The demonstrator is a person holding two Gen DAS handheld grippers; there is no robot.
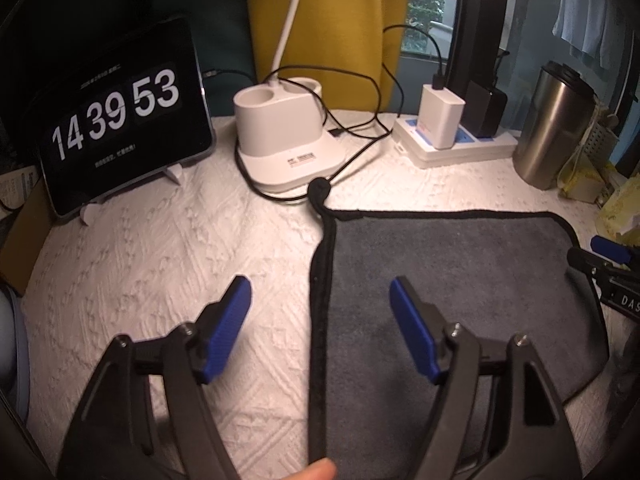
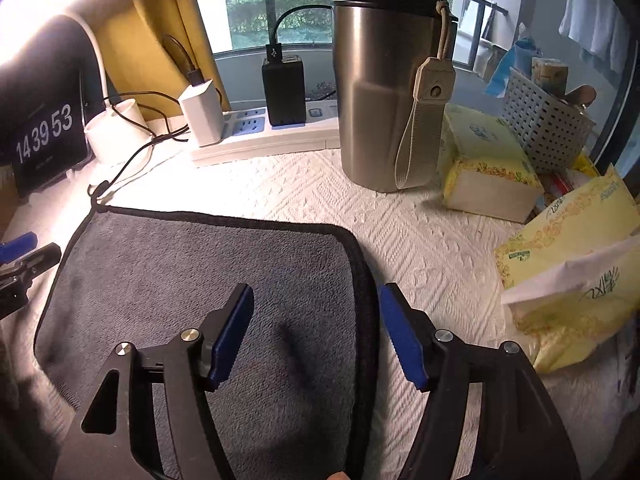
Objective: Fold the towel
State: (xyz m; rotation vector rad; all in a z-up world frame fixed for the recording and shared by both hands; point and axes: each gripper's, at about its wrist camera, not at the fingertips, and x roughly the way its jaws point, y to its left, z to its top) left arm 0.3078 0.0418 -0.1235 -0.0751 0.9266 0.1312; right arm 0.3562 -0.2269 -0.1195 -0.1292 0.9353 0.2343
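A grey towel (image 1: 460,300) with a black border lies flat on the white quilted table cover; it also shows in the right wrist view (image 2: 200,280). Its hanging loop (image 1: 319,190) sticks out at the far left corner. My left gripper (image 1: 320,296) is open and empty, straddling the towel's left edge, one finger over the cover, one over the towel. My right gripper (image 2: 316,308) is open and empty, straddling the towel's right edge. The right gripper's tip (image 1: 600,258) shows at the towel's right side, the left gripper's tip (image 2: 24,256) at its left side.
Behind the towel stand a tablet clock (image 1: 120,128), a white lamp base (image 1: 288,132) with black cables, a power strip (image 1: 456,140) with chargers and a steel tumbler (image 2: 388,92). Tissue packs (image 2: 568,272) and a grey basket (image 2: 548,128) crowd the right.
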